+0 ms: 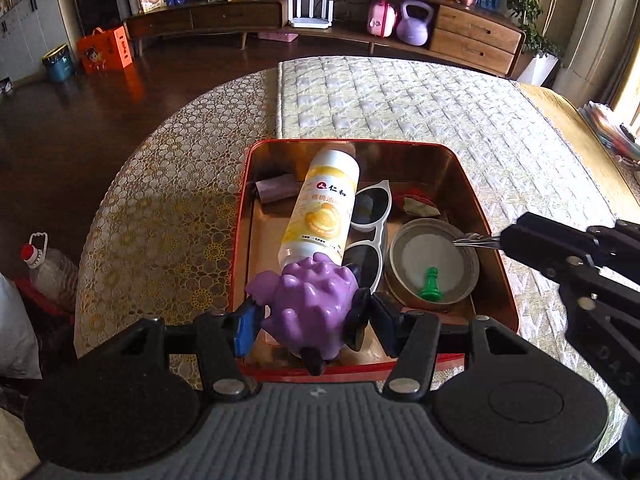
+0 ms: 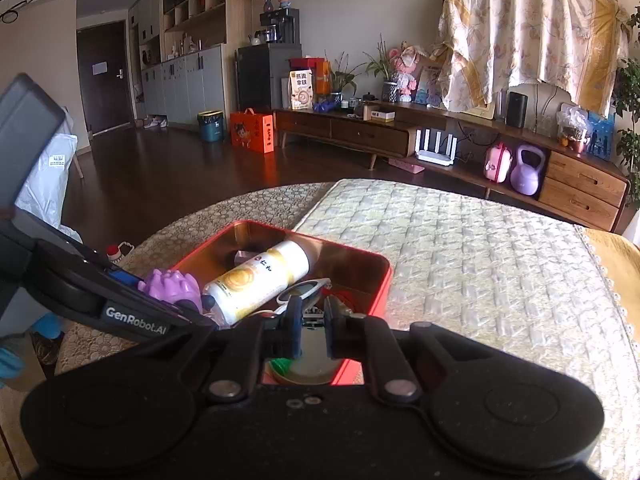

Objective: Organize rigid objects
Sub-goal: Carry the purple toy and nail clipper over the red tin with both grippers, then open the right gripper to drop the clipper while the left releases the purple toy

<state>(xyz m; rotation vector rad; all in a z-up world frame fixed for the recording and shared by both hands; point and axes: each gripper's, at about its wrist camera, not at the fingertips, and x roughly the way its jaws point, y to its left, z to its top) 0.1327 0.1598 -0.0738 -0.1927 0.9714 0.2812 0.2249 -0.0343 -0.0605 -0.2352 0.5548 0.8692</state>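
A red tin box (image 1: 240,240) stands on the table and holds a white and yellow bottle (image 1: 324,208), white sunglasses (image 1: 374,216), a small brown box (image 1: 276,190) and a round tin (image 1: 394,264) with a green pawn (image 1: 431,284) in it. My left gripper (image 1: 314,324) is shut on a purple spiky toy (image 1: 312,300) above the box's near end. Over the box's right side, my right gripper (image 1: 505,241) is shut on a thin silver metal piece (image 1: 474,239) above the round tin. In the right wrist view my right gripper (image 2: 312,334) hangs over the box (image 2: 380,292), with the toy (image 2: 172,286) at left.
The box sits where a quilted cream mat (image 1: 400,100) meets a lace-patterned tablecloth (image 1: 168,200). The table's rounded edge drops to a dark floor on the left, where a plastic jug (image 1: 48,268) stands. A long wooden sideboard (image 1: 240,20) runs along the far wall.
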